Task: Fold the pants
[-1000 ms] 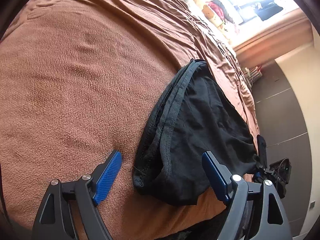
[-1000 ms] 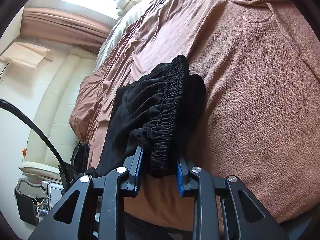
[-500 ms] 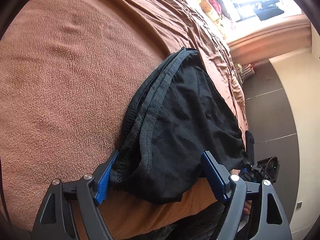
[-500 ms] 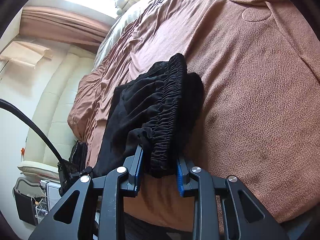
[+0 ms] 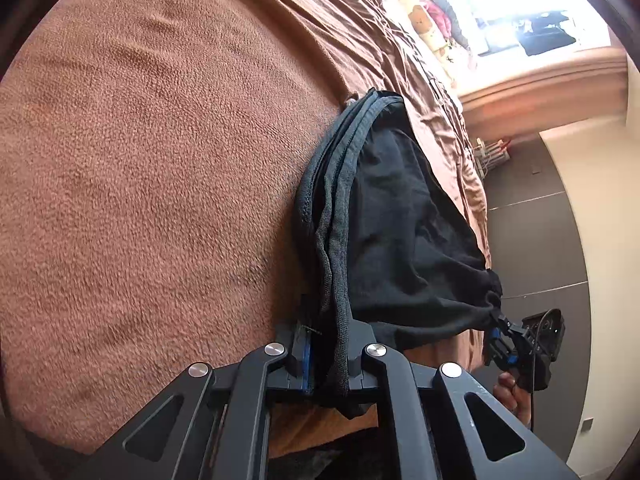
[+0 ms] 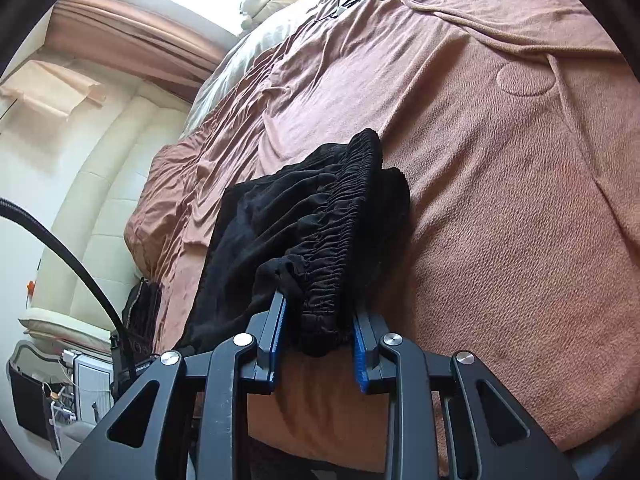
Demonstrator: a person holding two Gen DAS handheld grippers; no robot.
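The black pants (image 5: 404,232) lie folded at the near edge of the bed's brown blanket (image 5: 160,184). The left gripper (image 5: 328,360) is closing its jaws on the hem layers; the right gripper (image 6: 316,348) pinches the gathered waistband (image 6: 340,248) between its blue pads (image 6: 279,340).

No text, label, brand, number or sign can be read in either wrist view. Small markings on the dark gear at the edge of the bed (image 6: 520,240) are too blurred to make out, and the black pants (image 5: 400,220) show no printed tag.
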